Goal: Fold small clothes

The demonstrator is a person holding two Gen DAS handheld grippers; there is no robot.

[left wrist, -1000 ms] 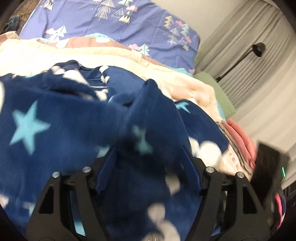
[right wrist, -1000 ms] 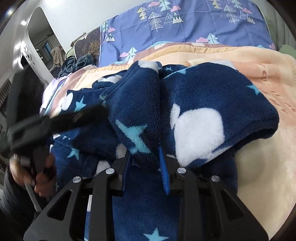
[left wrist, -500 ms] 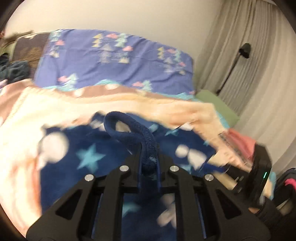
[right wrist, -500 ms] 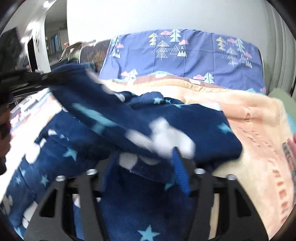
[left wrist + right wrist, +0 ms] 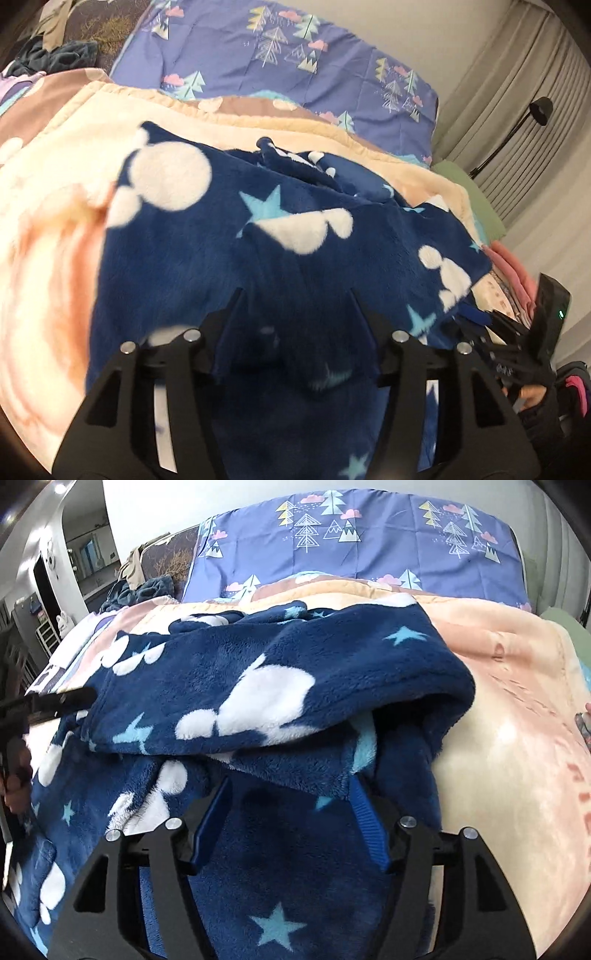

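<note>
1. The navy fleece garment [image 5: 295,686] lies folded over on the bed's peach blanket [image 5: 517,738], running crosswise.
2. Right claw [image 5: 291,812] and left claw [image 5: 295,317] are both opening, gripping nothing, fleece directly ahead.

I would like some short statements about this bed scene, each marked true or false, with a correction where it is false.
1. The fleece garment is navy with white shapes and light blue stars. True.
2. The garment lies on a bare wooden table. False: it lies on a peach blanket on a bed.
3. The right gripper is clamped shut on a fold. False: its jaws are opening, standing wide apart over the fleece.
4. A pillow printed with trees stands behind the blanket. True.
5. The left gripper is shut. False: its jaws are opening, set wide apart.
</note>
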